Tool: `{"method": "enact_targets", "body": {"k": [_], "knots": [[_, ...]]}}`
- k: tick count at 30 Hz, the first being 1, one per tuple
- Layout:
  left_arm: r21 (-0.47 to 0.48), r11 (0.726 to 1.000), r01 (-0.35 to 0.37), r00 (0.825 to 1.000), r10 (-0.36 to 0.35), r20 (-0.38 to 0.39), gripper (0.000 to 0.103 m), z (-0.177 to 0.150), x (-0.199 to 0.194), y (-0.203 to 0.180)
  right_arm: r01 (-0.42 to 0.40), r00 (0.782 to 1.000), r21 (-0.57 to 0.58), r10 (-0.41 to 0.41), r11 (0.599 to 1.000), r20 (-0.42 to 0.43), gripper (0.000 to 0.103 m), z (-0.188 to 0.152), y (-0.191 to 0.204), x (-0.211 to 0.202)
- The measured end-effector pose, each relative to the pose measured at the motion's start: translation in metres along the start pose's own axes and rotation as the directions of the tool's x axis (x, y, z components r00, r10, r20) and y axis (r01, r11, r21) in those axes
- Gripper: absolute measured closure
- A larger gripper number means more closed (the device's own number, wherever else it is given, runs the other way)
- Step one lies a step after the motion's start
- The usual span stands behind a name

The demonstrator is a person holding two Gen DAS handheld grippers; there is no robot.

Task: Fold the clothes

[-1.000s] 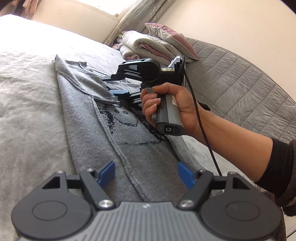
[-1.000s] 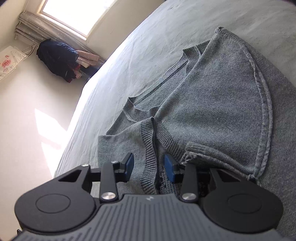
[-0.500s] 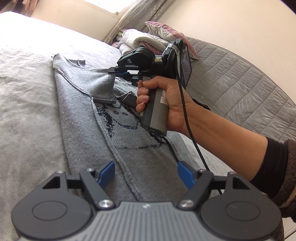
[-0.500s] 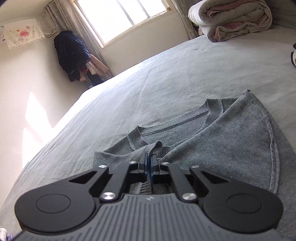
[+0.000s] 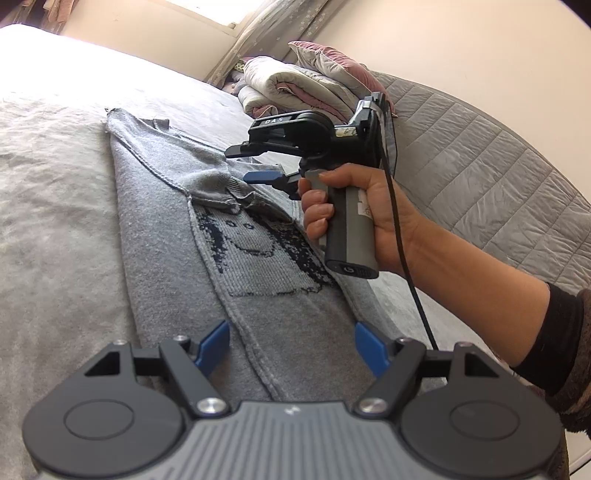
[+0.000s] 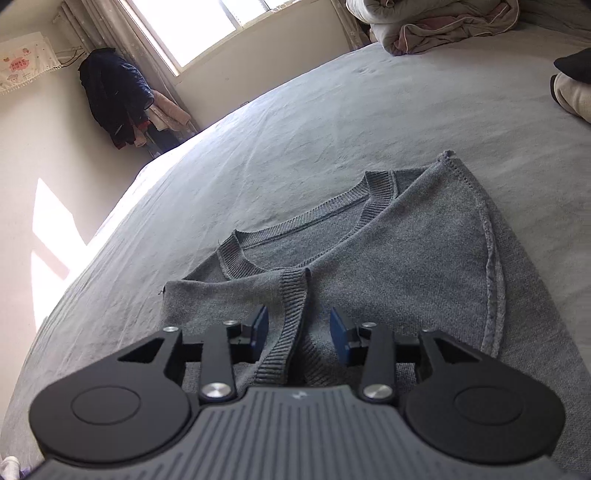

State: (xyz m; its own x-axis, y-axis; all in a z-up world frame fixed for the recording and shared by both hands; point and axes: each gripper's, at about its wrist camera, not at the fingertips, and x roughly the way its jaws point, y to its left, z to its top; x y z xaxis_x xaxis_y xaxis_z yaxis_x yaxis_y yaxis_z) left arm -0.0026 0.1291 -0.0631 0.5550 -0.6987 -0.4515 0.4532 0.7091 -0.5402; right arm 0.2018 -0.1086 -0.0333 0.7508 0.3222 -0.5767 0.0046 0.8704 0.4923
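A grey-sheeted bed (image 6: 332,122) filled most of both views, with a quilted grey headboard (image 5: 491,177) along the right of the left wrist view and a pile of rolled bedding (image 5: 295,85) at its upper middle. On the bed lay the grey sweater (image 5: 166,236), running from the upper left of the left wrist view down to its lower middle; it was folded lengthwise, with a dark knitted face pattern (image 5: 251,247) showing at the frame's centre. In the right wrist view its ribbed neckline (image 6: 295,225) sat at centre, and a ribbed cuff (image 6: 288,321) lay between the fingers. The right hand (image 5: 369,210), with bare forearm and dark sleeve, gripped the handle at the centre right. The right gripper (image 6: 299,328) had just been opening, its jaws partly apart with the cuff between them but not pinched. The left gripper (image 5: 291,347) stood wide over the sweater's lower part, gripping nothing. A dark jacket (image 6: 114,99) hung at the upper left beside the window (image 6: 199,26).
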Motion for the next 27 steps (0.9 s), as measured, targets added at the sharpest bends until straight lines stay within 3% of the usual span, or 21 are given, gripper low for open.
{"method": "enact_targets", "body": {"k": [3, 7, 12, 18, 19, 21, 22, 27], "knots": [[0.001, 1.0, 0.0, 1.0, 0.0, 0.002, 0.027, 0.0, 0.0, -0.001, -0.017, 1.0, -0.003, 0.017, 1.0, -0.021, 0.058, -0.005, 0.001, -0.018], [0.007, 1.0, 0.0, 1.0, 0.0, 0.002, 0.027, -0.001, -0.002, -0.003, -0.054, 0.996, 0.097, 0.061, 0.994, -0.064, 0.062, -0.019, -0.005, -0.045], [0.01, 1.0, -0.002, 1.0, 0.002, -0.001, 0.027, -0.003, -0.003, -0.005, -0.065, 0.982, 0.185, 0.095, 0.981, -0.162, 0.062, -0.04, -0.009, -0.046], [0.019, 1.0, -0.003, 1.0, 0.003, -0.005, 0.027, -0.005, -0.002, -0.007, -0.075, 0.989, 0.238, 0.103, 0.968, -0.11, 0.063, -0.049, -0.006, -0.032], [0.021, 1.0, -0.004, 1.0, 0.004, -0.006, 0.027, -0.005, -0.002, -0.008, -0.074, 0.989, 0.243, 0.102, 0.967, -0.103, 0.066, -0.049, -0.004, -0.03], [0.023, 1.0, -0.003, 1.0, 0.003, -0.008, 0.027, -0.006, -0.001, -0.008, -0.059, 0.991, 0.233, 0.084, 0.971, -0.102, 0.092, -0.051, 0.0, -0.026], [0.023, 1.0, -0.001, 1.0, 0.002, -0.009, 0.027, -0.006, -0.002, -0.008, -0.054, 0.992, 0.219, 0.077, 0.974, -0.097, 0.097, -0.052, 0.002, -0.027], [0.029, 0.999, 0.018, 1.0, -0.018, -0.022, 0.027, -0.007, -0.003, -0.008, -0.02, 1.0, 0.074, 0.021, 0.997, -0.014, 0.099, -0.052, 0.021, -0.045]]}}
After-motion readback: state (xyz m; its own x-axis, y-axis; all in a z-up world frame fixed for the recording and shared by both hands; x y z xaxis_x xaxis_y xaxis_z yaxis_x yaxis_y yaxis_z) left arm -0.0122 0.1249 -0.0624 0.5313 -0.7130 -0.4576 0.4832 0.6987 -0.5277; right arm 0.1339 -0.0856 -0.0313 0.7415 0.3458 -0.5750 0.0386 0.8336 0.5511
